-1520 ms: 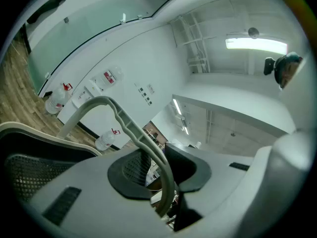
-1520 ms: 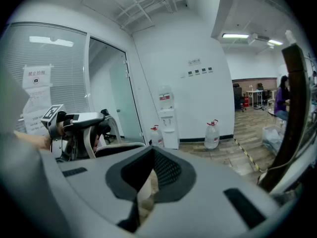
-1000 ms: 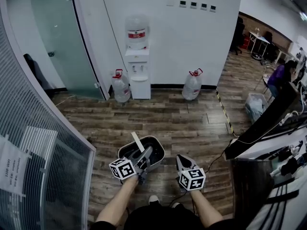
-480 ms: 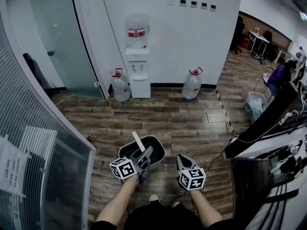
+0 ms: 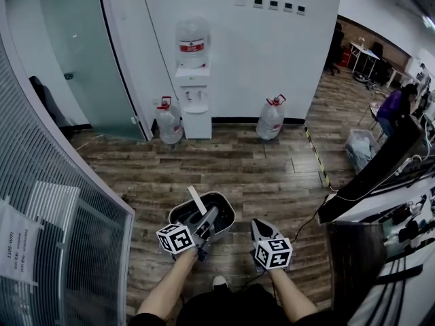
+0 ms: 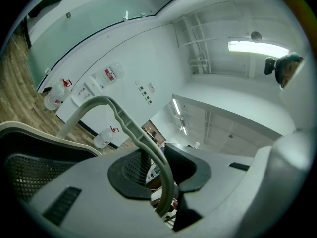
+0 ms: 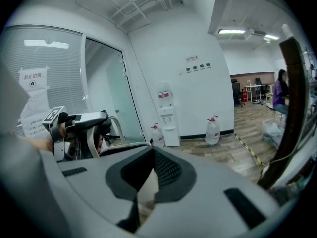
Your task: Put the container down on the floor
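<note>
- The left gripper (image 5: 208,219) has its jaws pinching the handle (image 5: 196,200) of the container (image 5: 224,209). In the left gripper view the pale curved bar runs between the two dark pads, which press on it from either side.
- The container is a dark, oval bin with a light rim. It sits well in front of the dispenser (image 5: 194,104), close to the person's shoe (image 5: 219,283).
- The handle stands raised over the bin's opening.
- I cannot tell whether the bin's base touches the wood floor (image 5: 265,175) or hangs just above it.
- The right gripper (image 5: 257,224) is beside the container, on the side away from the glass wall (image 5: 61,202), and apart from it.
- Its jaws stand a narrow gap apart with nothing between them.
- Two water bottles stand on the floor, one (image 5: 169,123) against the dispenser's left side, the other (image 5: 271,119) a little off to its right.
</note>
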`<action>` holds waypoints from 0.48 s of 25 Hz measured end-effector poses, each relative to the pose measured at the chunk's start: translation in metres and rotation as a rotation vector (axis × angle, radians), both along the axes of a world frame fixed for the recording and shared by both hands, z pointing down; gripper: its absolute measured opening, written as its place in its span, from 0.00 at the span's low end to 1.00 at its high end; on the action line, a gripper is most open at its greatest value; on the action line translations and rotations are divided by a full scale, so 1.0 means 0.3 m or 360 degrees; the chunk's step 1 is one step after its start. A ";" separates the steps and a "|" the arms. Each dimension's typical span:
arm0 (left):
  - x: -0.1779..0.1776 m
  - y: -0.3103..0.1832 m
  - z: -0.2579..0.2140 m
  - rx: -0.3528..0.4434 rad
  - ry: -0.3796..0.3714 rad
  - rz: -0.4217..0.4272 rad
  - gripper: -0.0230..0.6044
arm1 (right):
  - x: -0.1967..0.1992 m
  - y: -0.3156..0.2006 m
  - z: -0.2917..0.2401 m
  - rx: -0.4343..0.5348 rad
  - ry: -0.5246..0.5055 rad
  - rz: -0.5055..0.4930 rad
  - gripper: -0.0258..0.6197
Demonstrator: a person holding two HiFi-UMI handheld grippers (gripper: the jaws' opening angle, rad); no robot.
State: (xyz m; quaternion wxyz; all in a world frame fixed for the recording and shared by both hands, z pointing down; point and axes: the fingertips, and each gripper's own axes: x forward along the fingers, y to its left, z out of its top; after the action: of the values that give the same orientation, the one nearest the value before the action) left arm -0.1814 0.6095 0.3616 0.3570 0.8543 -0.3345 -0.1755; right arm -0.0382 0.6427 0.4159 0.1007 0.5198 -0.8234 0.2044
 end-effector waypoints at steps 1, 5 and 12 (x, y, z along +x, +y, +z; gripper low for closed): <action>-0.005 -0.003 0.001 -0.0002 0.0001 0.0004 0.19 | -0.004 0.000 0.000 0.0000 0.0002 0.0005 0.06; -0.018 -0.017 0.002 -0.0006 -0.0011 0.0026 0.19 | -0.021 -0.005 -0.004 -0.0001 0.0000 0.0022 0.06; -0.035 -0.043 0.009 -0.0033 -0.0019 0.0034 0.19 | -0.026 -0.030 -0.015 -0.0013 0.0002 0.0041 0.06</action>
State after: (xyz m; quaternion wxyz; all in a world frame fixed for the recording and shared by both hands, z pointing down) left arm -0.1918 0.5966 0.3641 0.3657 0.8551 -0.3292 -0.1633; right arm -0.0461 0.6338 0.4114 0.1006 0.5302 -0.8156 0.2087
